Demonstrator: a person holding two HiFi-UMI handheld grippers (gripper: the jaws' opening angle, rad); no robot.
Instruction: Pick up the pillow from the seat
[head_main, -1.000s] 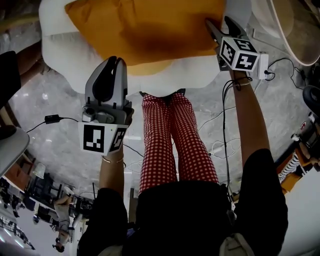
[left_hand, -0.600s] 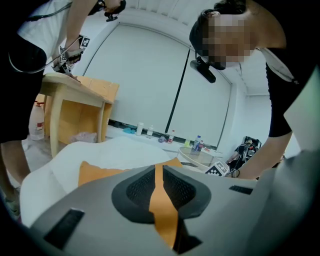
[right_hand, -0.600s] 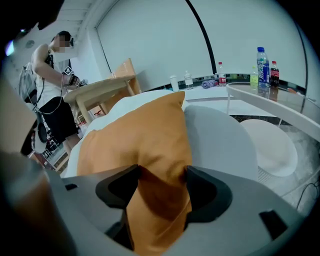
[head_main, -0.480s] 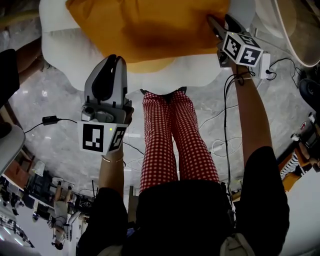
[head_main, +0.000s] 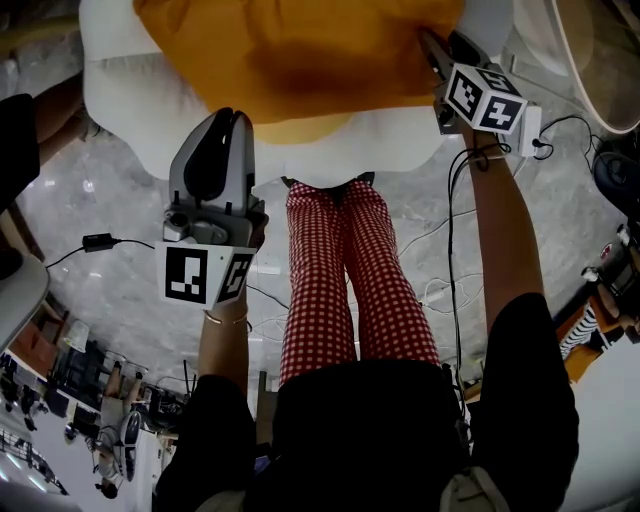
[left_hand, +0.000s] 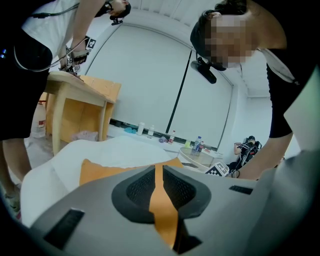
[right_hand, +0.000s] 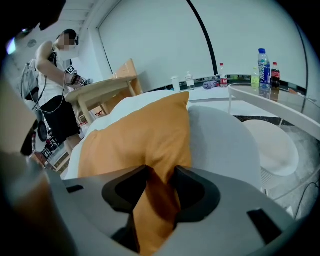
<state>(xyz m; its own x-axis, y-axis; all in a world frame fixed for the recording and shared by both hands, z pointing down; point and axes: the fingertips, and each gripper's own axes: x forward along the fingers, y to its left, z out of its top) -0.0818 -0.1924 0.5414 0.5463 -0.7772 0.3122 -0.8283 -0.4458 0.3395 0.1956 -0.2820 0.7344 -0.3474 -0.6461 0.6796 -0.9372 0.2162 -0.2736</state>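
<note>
The orange pillow (head_main: 300, 60) lies widthwise on the white seat (head_main: 130, 100), its right corner pinched by the right gripper (head_main: 440, 45), whose jaws have just been closing (the left gripper (head_main: 224, 122), clamped together and empty, hangs short of the seat's front edge).

Head view: orange fabric pillow (head_main: 300, 50) and white padded seat (head_main: 120, 100) run off the top edge | left gripper view: pillow mostly hidden behind left gripper (left_hand: 156, 170) | right gripper view: pillow's near corner buried between the jaws of right gripper (right_hand: 160, 175), which have just been closing on it | small plastic bottles (left_hand: 197, 145) across the room: labels too small to read
</note>
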